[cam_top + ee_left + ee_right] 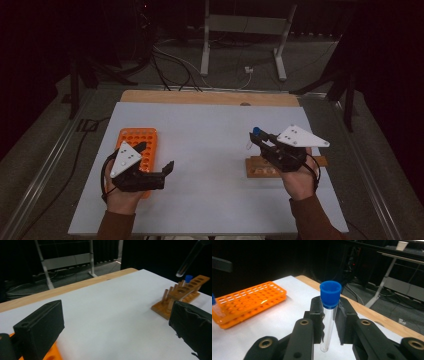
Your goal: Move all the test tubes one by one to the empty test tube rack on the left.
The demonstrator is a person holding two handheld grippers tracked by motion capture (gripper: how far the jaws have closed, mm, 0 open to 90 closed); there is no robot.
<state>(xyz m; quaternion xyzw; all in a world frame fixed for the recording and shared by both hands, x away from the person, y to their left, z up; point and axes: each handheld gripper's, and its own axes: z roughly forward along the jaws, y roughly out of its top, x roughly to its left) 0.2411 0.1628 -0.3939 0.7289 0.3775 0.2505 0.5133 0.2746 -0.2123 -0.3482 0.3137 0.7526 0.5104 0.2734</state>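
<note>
While the right gripper (329, 317) is closed on a clear test tube (327, 325), the tube is held just below its blue cap (330, 293), with the cap standing above the black jaws and the rounded glass end hanging free beneath them. In the high view the right gripper (259, 139) is seen at the 3 o'clock side of the table (210, 200), and the cap (256, 131) is found at the tip of the jaws, toward 10 o'clock from the hand. A wooden rack (262, 168) is located directly under this gripper, toward 6 o'clock of the tube. In the left gripper view the same wooden rack (180, 293) is seen at 2 o'clock, with a second blue-capped tube (188, 279) standing in it, and the held tube (187, 261) is seen above it, apart from the rack.

The left gripper (157, 157) is held open, with nothing between its jaws. It is positioned at the 9 o'clock side of the table, above the near end of an orange rack (136, 142). In the right gripper view the orange rack (249, 302) lies at 9 o'clock.
</note>
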